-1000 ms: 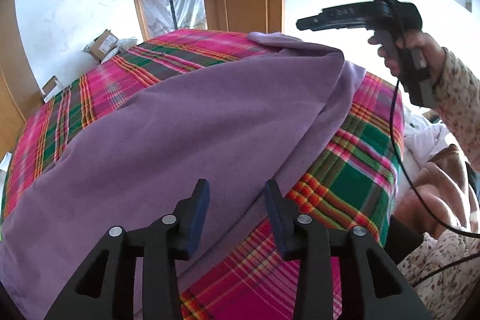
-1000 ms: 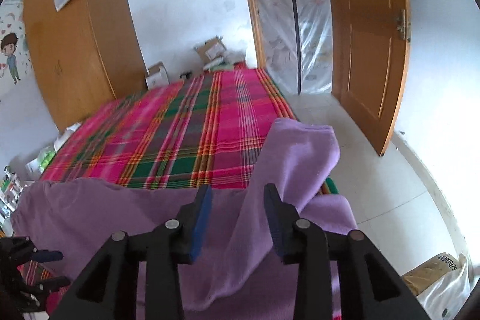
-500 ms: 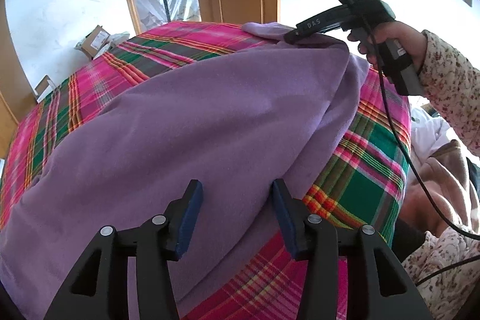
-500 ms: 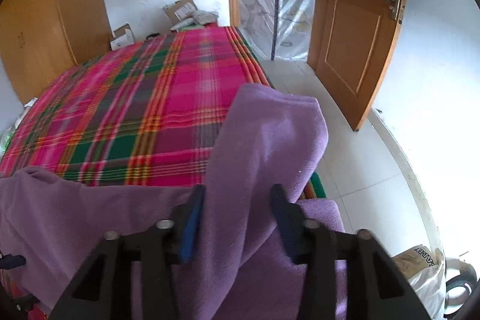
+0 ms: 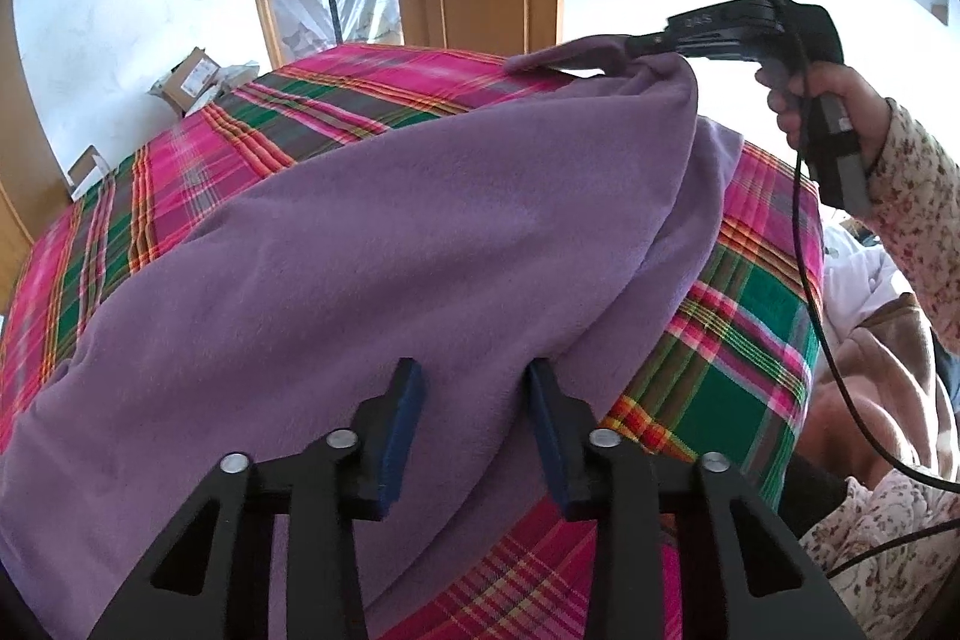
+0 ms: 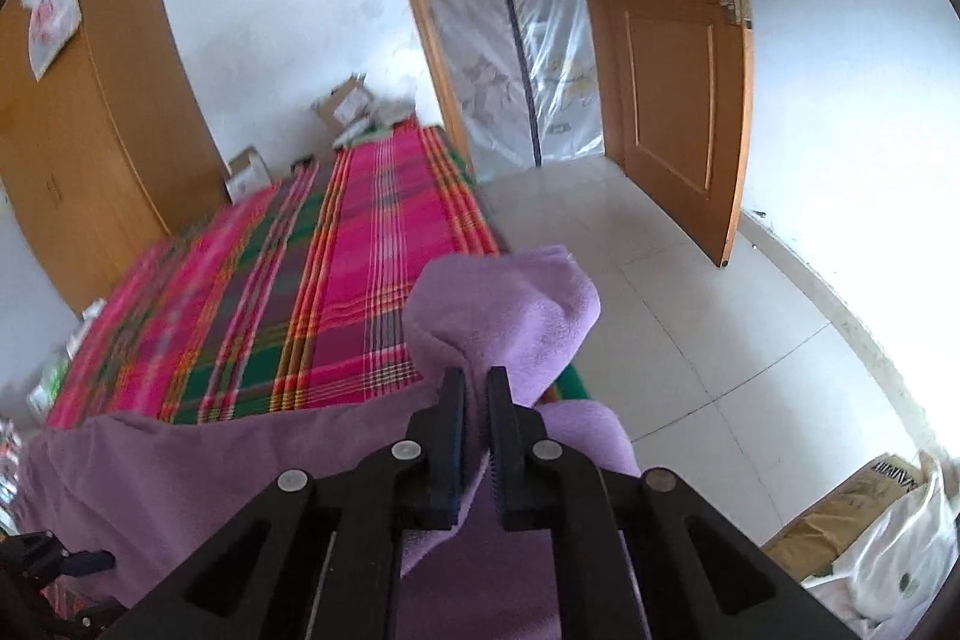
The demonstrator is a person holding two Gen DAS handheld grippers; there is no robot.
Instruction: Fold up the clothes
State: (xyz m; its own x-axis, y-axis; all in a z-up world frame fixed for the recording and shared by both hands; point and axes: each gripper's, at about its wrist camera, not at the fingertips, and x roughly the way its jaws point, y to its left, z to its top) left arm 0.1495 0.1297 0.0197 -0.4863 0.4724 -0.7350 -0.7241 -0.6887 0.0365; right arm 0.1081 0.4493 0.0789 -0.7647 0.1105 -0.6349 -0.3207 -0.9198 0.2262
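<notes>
Your right gripper (image 6: pixel 475 382) just clamped onto the purple garment's (image 5: pixel 372 244) corner, while your left gripper (image 5: pixel 474 388) is closing around the hem without pinching it.

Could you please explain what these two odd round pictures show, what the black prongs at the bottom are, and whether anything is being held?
There is no robot here: a person holds a hand-operated two-finger gripper in each hand, and a wide-angle camera on each one looks forward along its fingers. That is why black prongs fill the bottom of both pictures.

One picture is from the left gripper, the other from the right gripper. The left view also shows the right gripper from outside, in the person's hand.

On the plaid bed cover lies a purple garment, the thing to be folded. The right gripper's jaws have just closed and now pinch a bunched-up end of the garment. The left gripper's jaws have been closing too, with fabric between them, but a gap remains and I cannot tell whether the pads press on it.
</notes>
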